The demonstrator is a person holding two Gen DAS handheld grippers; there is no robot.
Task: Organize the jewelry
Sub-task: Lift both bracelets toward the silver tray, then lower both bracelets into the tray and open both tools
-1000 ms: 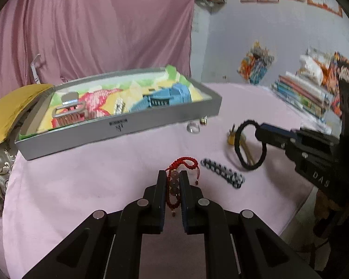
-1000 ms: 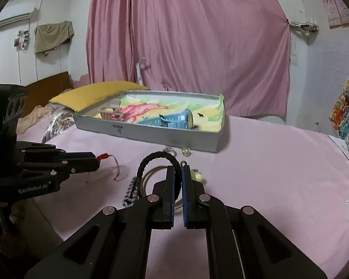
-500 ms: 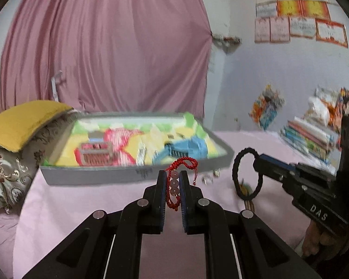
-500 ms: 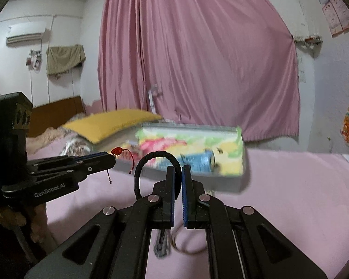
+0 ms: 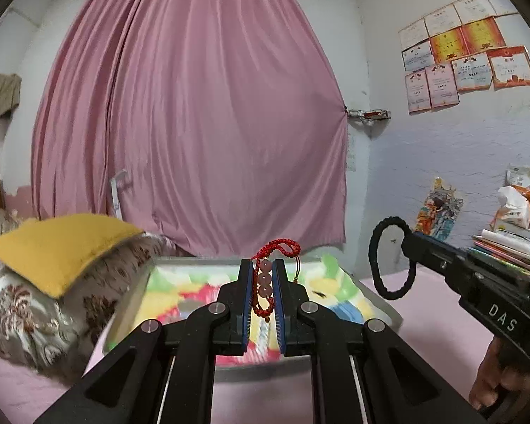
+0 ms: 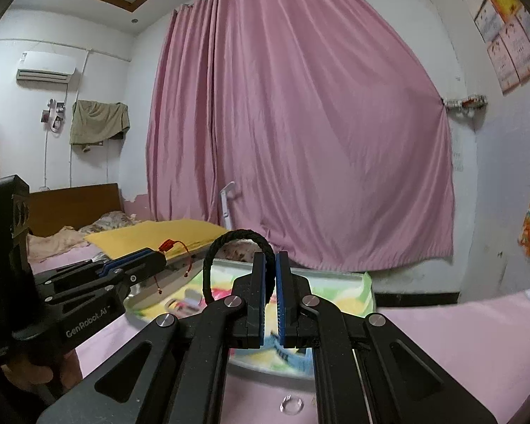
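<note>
- Our main worry is the red bracelet (image 5: 265, 284): we grip it only by its three pale beads, and the cord loop and tails hang free. In our judgement a jolt could roll the beads out from between the pads, dropping it short of the tray (image 5: 130, 304).
- The black braided ring (image 5: 388, 258) is pinched at one thin point of its rim; we think a swing could twist it loose, or the two grippers could collide over the tray.
- A small clear ring (image 6: 291, 404) lies on the pink cloth (image 6: 459, 335) at six o'clock in the right view; a low pass might knock it.
- Left gripper (image 5: 264, 266): jaws nearly closed, clamped on the beads, above the tray.
- Right gripper (image 6: 270, 259): jaws closed on the black ring, which arcs toward ten o'clock from the tips.
</note>
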